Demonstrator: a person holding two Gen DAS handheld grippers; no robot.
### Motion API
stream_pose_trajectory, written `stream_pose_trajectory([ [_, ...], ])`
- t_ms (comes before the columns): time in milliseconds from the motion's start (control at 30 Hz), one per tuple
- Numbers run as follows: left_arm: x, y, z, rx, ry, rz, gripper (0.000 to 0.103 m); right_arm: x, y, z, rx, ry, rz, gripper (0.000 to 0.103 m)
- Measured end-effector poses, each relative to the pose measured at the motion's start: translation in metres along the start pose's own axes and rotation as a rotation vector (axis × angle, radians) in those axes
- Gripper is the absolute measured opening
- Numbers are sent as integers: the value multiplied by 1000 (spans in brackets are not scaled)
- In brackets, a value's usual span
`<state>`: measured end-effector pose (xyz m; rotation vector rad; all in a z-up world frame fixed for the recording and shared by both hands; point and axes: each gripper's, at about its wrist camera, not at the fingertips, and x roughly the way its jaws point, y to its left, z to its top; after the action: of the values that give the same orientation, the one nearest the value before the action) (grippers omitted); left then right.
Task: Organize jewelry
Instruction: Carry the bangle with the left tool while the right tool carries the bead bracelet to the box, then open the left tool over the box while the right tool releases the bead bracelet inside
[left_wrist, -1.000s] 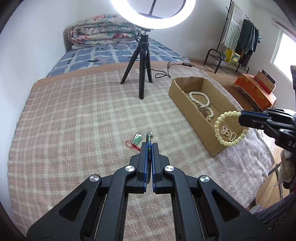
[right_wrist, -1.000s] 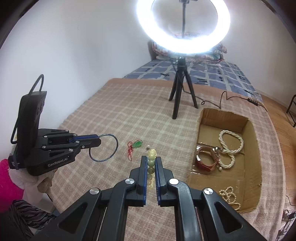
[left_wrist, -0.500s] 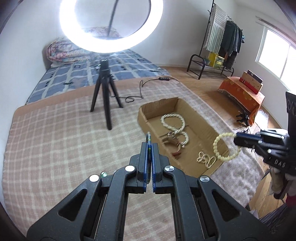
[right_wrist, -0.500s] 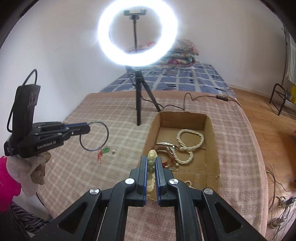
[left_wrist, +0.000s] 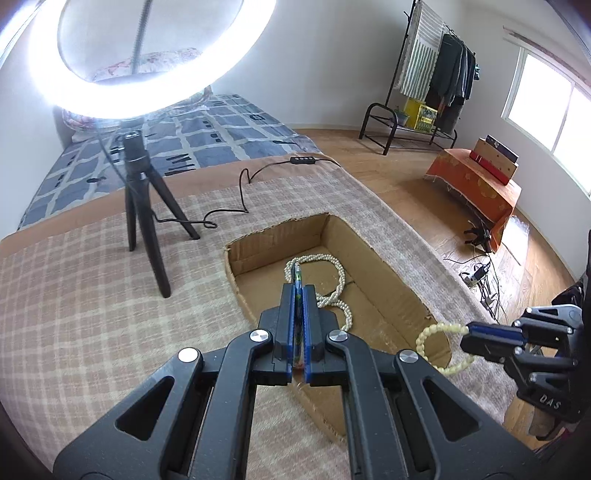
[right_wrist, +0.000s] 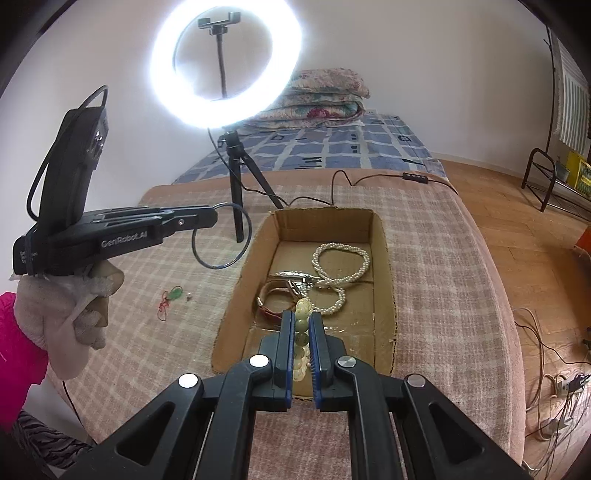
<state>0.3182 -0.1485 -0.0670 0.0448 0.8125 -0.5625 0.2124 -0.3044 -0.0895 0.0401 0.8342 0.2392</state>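
Over the cardboard box (right_wrist: 382, 236), both grippers hung with a catch each. The left gripper (left_wrist: 297, 284) had its jaws pinched tight on a thin hoop bangle (right_wrist: 221, 236), which dangled just outside the box's left wall in the right wrist view. The right gripper (right_wrist: 303, 325) was clamped on a pale bead bracelet (left_wrist: 439, 347), held above the box's near end. Inside lay a pearl necklace (right_wrist: 341, 266) and a brown strap watch (right_wrist: 275, 299); a green charm on red cord (right_wrist: 171, 297) waited on the checked blanket (right_wrist: 166, 277). Judging by that, this was the carry-to-box step. Next called for easing each piece low over bare cardboard, then releasing without snagging the pearls.
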Motion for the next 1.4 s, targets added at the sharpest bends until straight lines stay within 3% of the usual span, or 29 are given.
stream_pose_trajectory([
  [433, 53, -14, 3, -13, 41, 13, 1, 30, -19, -3, 33, 50, -27, 5],
  [900, 55, -17, 10, -1, 37, 41, 1, 39, -12, -1, 18, 61, -31, 7],
  [1033, 54, -18, 12, 8, 50, 48, 2, 36, -8, -1, 2, 44, -48, 33],
  [1067, 54, -19, 13, 10, 53, 46, 6, 35, -7, -1, -2, 44, -48, 34],
  [1100, 53, -19, 13, 12, 53, 43, 22, 35, -6, -1, -8, 45, -47, 36],
  [1133, 52, -20, 13, 14, 51, 41, 45, 35, -5, 0, -14, 44, -51, 44],
  [1200, 48, -21, 13, 17, 33, 52, 66, 33, -3, -1, -21, 32, -67, 61],
  [1300, 45, -22, 13, 18, 23, 51, 68, 31, -1, -1, -33, 21, -68, 68],
  [1400, 44, -21, 14, 15, 34, 53, 70, 30, 2, -1, -40, 11, -82, 82],
])
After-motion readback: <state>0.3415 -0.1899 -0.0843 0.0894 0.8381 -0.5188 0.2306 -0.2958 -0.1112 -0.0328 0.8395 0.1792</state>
